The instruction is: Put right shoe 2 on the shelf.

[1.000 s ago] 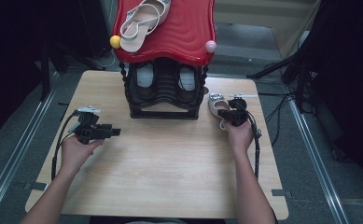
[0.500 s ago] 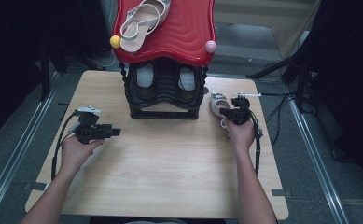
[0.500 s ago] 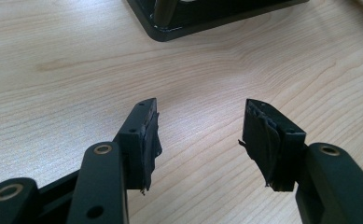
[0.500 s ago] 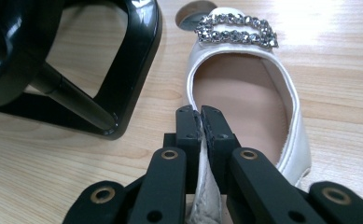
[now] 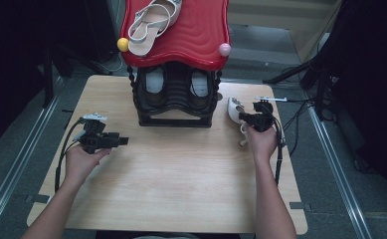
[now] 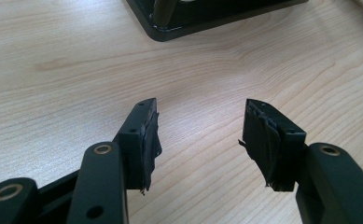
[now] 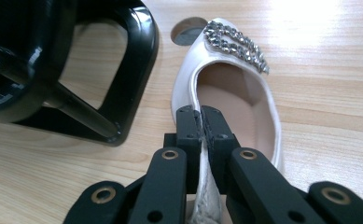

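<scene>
White shoe (image 7: 230, 88) lies lengthwise, toe pointing away from right gripper (image 7: 201, 126).

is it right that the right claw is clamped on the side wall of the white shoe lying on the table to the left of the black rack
Not quite: the white shoe lies to the right of the black rack, as the high view shows. The rest holds: the right claw is clamped on its side wall, with the shoe on the table.
</scene>
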